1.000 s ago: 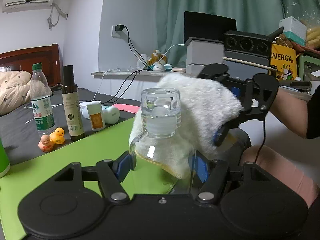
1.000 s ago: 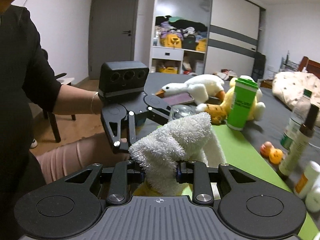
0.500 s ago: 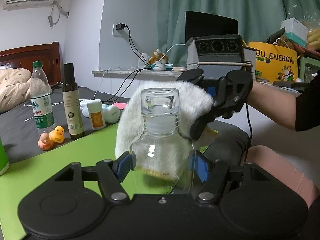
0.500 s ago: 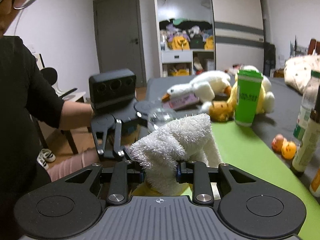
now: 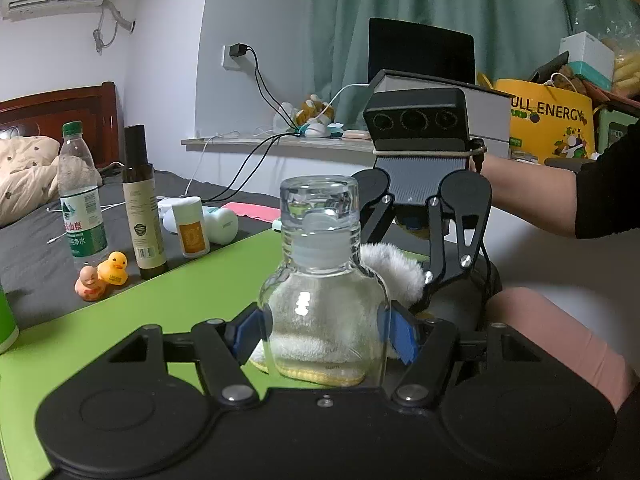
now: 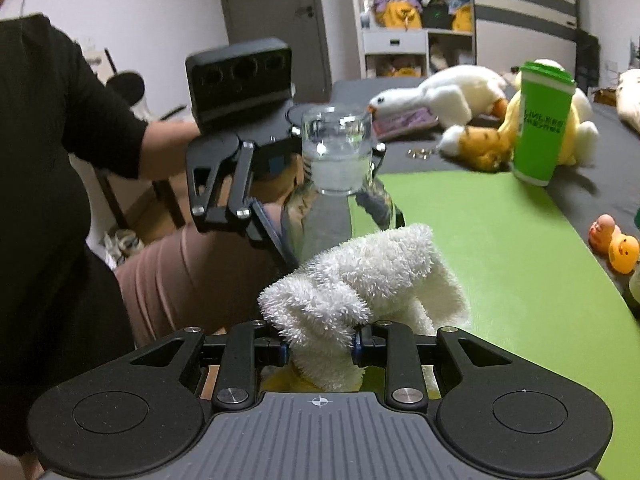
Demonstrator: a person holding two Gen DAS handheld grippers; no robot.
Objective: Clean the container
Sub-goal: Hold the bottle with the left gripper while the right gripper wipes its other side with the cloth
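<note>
A clear glass bottle (image 5: 324,292) with a glass cap stands upright over the green mat (image 5: 168,304), and my left gripper (image 5: 325,334) is shut on its body with the blue pads at both sides. The same bottle (image 6: 336,168) shows ahead in the right wrist view, with the left gripper (image 6: 320,216) around it. My right gripper (image 6: 318,350) is shut on a fluffy white cloth (image 6: 360,292). That cloth (image 5: 394,270) sits low behind the bottle's far right side, seen partly through the glass. The right gripper (image 5: 420,300) points steeply down behind it.
A water bottle (image 5: 80,200), a dark brown bottle (image 5: 142,208), small white containers (image 5: 192,226) and two toy ducks (image 5: 102,276) stand left of the mat. A green cup (image 6: 542,124) and plush toys (image 6: 448,96) lie beyond. A person's knee (image 5: 560,340) is at the right.
The right gripper carried the cloth down from the bottle's cap and shoulder to low behind its base, tilting further downward. The left gripper and the bottle stayed put.
</note>
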